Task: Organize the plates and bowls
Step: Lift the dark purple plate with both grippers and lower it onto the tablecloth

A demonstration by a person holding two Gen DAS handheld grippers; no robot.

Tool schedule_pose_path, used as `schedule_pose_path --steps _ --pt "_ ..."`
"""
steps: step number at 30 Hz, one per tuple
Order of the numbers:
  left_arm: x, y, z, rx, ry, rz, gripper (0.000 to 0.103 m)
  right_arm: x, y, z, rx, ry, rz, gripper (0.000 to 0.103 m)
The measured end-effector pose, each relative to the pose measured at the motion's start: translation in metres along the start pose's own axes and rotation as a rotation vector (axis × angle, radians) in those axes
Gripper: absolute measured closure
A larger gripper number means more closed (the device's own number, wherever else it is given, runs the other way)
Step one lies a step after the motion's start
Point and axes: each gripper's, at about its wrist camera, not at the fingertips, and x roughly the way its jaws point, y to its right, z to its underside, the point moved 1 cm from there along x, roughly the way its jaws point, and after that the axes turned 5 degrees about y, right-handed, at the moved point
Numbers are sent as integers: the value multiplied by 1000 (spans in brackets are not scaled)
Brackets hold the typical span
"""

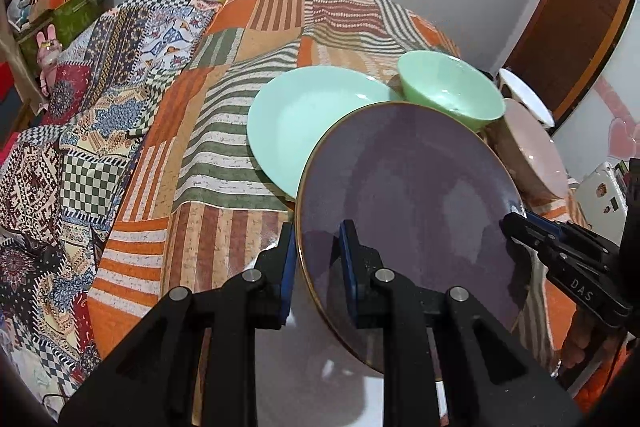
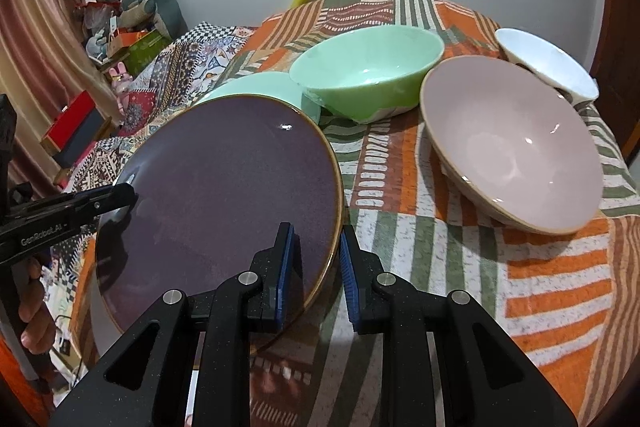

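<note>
Pads of the left gripper [image 1: 318,269] clamp the purple plate [image 1: 408,203] at its left rim; the right gripper [image 2: 316,269] pinches the opposite rim. Raised and tilted at centre frame, the plate looks glazed, stiff, breakable and probably slippery, so rim grips suit. Green plate [image 1: 308,127], green bowl [image 2: 368,67], pink bowl [image 2: 516,147] and white bowl [image 2: 548,67] beyond hold nothing.

Purple plate [image 2: 224,187] tilted, lifted off the bed, gold rim. Mint plate [image 1: 304,123] flat behind it. Green bowl [image 2: 368,75], pink bowl [image 2: 516,147], white bowl [image 2: 548,67] upright alongside.
</note>
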Motion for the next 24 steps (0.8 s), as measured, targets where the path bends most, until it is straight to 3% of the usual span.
schedule_pose_path --steps 13,24 --pt "-58 43 5 64 64 23 83 -55 7 2 21 73 23 83" --pt "-78 92 20 133 43 66 83 -93 28 15 34 110 82 83"
